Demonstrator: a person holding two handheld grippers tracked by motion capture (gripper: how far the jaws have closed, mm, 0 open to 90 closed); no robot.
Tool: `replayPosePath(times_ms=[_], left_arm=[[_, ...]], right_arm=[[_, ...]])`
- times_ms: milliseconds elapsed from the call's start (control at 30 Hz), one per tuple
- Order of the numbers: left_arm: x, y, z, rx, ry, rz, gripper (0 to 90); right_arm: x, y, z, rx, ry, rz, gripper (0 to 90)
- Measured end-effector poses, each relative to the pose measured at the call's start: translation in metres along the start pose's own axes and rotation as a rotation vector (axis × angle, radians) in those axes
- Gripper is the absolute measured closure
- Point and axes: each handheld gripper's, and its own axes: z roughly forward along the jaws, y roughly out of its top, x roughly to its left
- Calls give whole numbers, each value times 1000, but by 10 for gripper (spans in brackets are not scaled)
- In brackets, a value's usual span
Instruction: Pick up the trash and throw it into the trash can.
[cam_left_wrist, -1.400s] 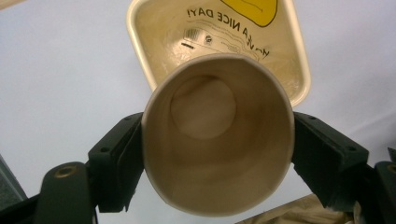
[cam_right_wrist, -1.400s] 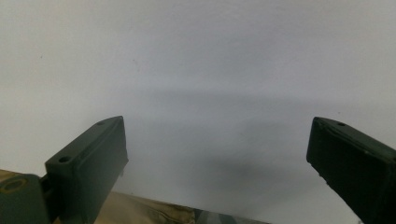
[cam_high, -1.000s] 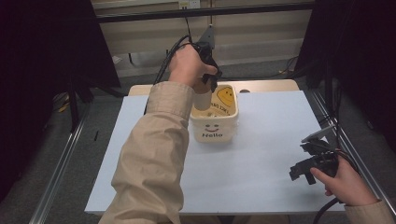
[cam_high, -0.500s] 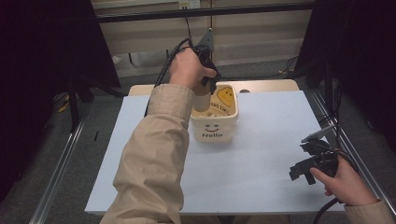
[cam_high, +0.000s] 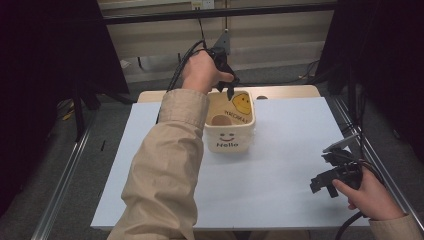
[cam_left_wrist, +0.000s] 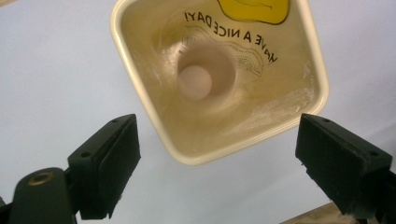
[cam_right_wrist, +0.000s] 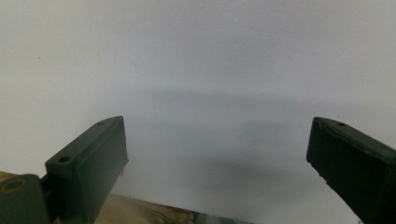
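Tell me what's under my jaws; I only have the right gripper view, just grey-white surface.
Observer: In the high view your right hand-held gripper sits over bare white sheet near the table's right edge, nothing between its open jaws.
Operator: Report the other hand.
Observer: The left hand-held gripper hangs above a cream square container, jaws open.
Operator: Say what's inside it.
Observer: The left gripper view shows a paper cup standing in the container, seen from above.
Operator: Read any markings.
Observer: "Hello" with a smile on the container's front; "HAVE A NICE DAY!" inside.
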Motion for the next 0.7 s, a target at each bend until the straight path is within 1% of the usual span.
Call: replayPosePath(times_ms=[33,67,100,133,167,200,233,267,333,367,400,433,533,600,633,667,700], left_arm=[[0,-1,-1,-1,-1,0,138],[1,-1,-3,7,0,9,138],[1,-1,-4,0,3,3,138],[1,-2,-6,-10,5,-3,138],[2,-2,-10,-9,-2,2,138],[2,-3,-13,-13,2,3,138],[2,-4,-16,-11,-2,4,138],[2,-5,-19,-26,0,-8,136],[3,-6,-28,-21,11,3,133],[2,-7,-33,-35,19,-9,132],[3,-8,-38,-39,25,1,128],[4,-9,-43,-48,19,-5,128],[5,-13,-61,-67,34,-2,123],[5,-16,-72,-82,29,-23,123],[5,-17,-78,-88,38,-19,123],[6,-19,-82,-96,35,-23,123],[6,-20,-84,-96,35,-23,124]], right_arm=[[0,0,0,-4,7,5,50],[1,0,-1,0,10,18,50],[-1,0,0,-9,4,-2,50],[-1,0,-1,3,-7,-4,50],[-1,0,-2,3,-6,-4,50],[-1,0,-1,-1,-1,-5,50],[1,0,0,-5,7,18,50],[0,0,0,-8,3,2,50],[0,0,1,-7,8,-3,50],[1,0,0,-9,6,-5,50],[1,0,0,-4,7,-6,50],[1,0,-1,1,0,-6,50],[1,0,0,-3,-1,-7,50],[1,0,0,3,-4,-10,50],[2,0,1,-2,1,-5,50],[1,0,1,0,-4,-13,50],[2,0,1,4,-5,-10,50]])
